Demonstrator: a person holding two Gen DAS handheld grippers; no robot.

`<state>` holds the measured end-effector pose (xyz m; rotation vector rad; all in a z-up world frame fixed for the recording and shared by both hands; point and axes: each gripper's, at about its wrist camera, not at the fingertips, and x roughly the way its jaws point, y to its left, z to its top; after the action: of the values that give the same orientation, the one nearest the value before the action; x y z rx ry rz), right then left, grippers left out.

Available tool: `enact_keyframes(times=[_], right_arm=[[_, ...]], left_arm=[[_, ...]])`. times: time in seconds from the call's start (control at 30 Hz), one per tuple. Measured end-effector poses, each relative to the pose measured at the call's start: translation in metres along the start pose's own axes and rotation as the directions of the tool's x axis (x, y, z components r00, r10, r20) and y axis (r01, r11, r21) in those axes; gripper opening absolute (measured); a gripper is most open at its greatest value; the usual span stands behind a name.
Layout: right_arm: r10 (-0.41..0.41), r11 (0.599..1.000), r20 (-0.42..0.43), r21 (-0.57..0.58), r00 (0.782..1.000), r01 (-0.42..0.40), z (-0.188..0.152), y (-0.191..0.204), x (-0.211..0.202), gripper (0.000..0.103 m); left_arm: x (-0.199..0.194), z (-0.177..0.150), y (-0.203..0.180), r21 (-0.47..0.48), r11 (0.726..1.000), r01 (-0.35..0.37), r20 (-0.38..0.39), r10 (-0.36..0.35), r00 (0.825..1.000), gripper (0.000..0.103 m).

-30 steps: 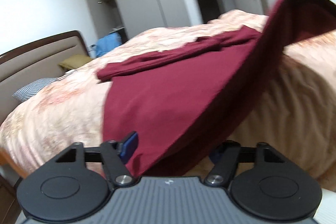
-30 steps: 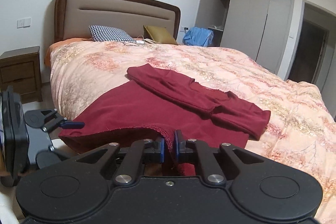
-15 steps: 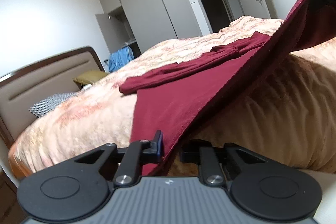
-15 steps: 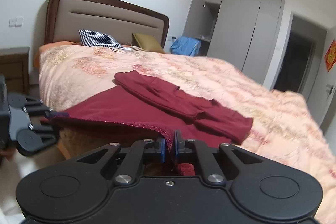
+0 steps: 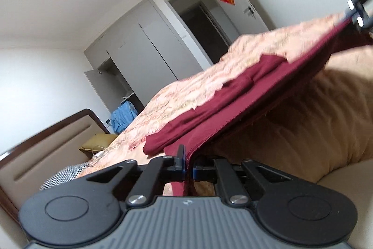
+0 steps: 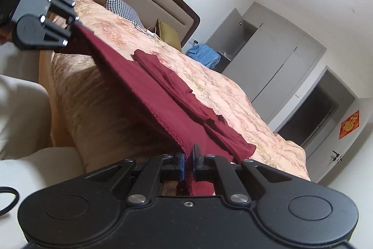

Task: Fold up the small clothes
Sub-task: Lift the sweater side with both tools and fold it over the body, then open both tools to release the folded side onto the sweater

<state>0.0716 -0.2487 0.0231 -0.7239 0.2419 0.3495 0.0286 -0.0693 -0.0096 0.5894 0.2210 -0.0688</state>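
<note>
maroon garment (image 5: 244,106) hem now stretched taut between left gripper (image 5: 188,166) and right gripper (image 6: 188,163).

Both wrist views sit low at the bedside, tilted — sharing the bed (image 5: 233,76).

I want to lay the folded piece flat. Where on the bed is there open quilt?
Open quilt lies beyond the maroon garment, toward the wardrobe side and bed foot. The headboard end is crowded: checkered pillow, olive cushion, white cable. The near edge is occupied by stretched cloth.
</note>
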Motion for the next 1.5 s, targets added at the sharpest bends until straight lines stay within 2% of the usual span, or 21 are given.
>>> enact_keyframes(times=[0.1, 0.2, 0.3, 0.4, 0.57, 0.63, 0.73, 0.83, 0.9, 1.0, 1.13, 1.3, 1.5], right_arm=[[0.018, 1.0, 0.01, 0.001, 1.0, -0.018, 0.004, -0.003, -0.023, 0.005], [0.062, 0.998, 0.014, 0.018, 0.998, -0.063, 0.01, -0.011, -0.054, 0.005], [0.108, 0.993, 0.03, 0.035, 0.994, -0.109, 0.018, -0.024, -0.087, 0.005], [0.138, 0.989, 0.052, 0.045, 0.989, -0.141, 0.025, -0.032, -0.108, 0.005], [0.078, 0.996, 0.094, 0.024, 0.993, -0.08, 0.031, -0.035, -0.101, 0.005], [0.064, 0.998, 0.095, 0.02, 0.993, -0.066, 0.034, -0.041, -0.088, 0.005], [0.042, 0.999, 0.089, -0.011, 0.995, -0.041, 0.043, -0.055, -0.063, 0.005], [-0.006, 0.999, 0.088, -0.031, 0.996, 0.008, 0.056, -0.079, -0.03, 0.005], [-0.015, 1.0, 0.077, -0.027, 0.997, 0.017, 0.065, -0.097, -0.003, 0.006], [-0.029, 0.998, 0.047, -0.055, 0.998, 0.031, 0.078, -0.122, 0.047, 0.007], [-0.015, 0.999, -0.01, -0.052, 1.0, 0.015, 0.088, -0.153, 0.123, 0.007], [0.027, 0.999, -0.097, -0.024, 0.995, -0.029, 0.086, -0.173, 0.215, 0.007], [0.088, 0.996, -0.2, 0.023, 0.976, -0.085, 0.067, -0.17, 0.299, 0.007]], left_arm=[[-0.024, 0.007, 0.006, -0.056, 0.998, 0.019, 0.017, -0.018, 1.0, 0.005], [-0.056, 0.013, 0.009, -0.068, 0.996, 0.057, 0.026, -0.055, 0.998, 0.005], [-0.086, 0.02, 0.018, -0.042, 0.994, 0.104, 0.012, -0.104, 0.995, 0.005], [-0.097, 0.03, 0.033, -0.001, 0.992, 0.123, -0.01, -0.123, 0.992, 0.005], [-0.091, 0.04, 0.041, 0.04, 0.987, 0.155, -0.056, -0.153, 0.987, 0.005], [-0.082, 0.043, 0.042, 0.099, 0.984, 0.151, -0.065, -0.146, 0.987, 0.006], [-0.055, 0.059, 0.047, 0.158, 0.976, 0.149, -0.068, -0.14, 0.988, 0.007], [-0.019, 0.082, 0.06, 0.239, 0.964, 0.115, -0.048, -0.107, 0.993, 0.009], [0.008, 0.099, 0.069, 0.246, 0.961, 0.125, -0.047, -0.117, 0.992, 0.011], [0.064, 0.123, 0.081, 0.271, 0.954, 0.128, -0.058, -0.117, 0.992, 0.016], [0.146, 0.137, 0.079, 0.356, 0.926, 0.125, -0.086, -0.101, 0.991, 0.018], [0.239, 0.136, 0.08, 0.313, 0.928, 0.2, -0.158, -0.157, 0.975, 0.018], [0.32, 0.113, 0.079, 0.225, 0.928, 0.298, -0.255, -0.239, 0.937, 0.018]])
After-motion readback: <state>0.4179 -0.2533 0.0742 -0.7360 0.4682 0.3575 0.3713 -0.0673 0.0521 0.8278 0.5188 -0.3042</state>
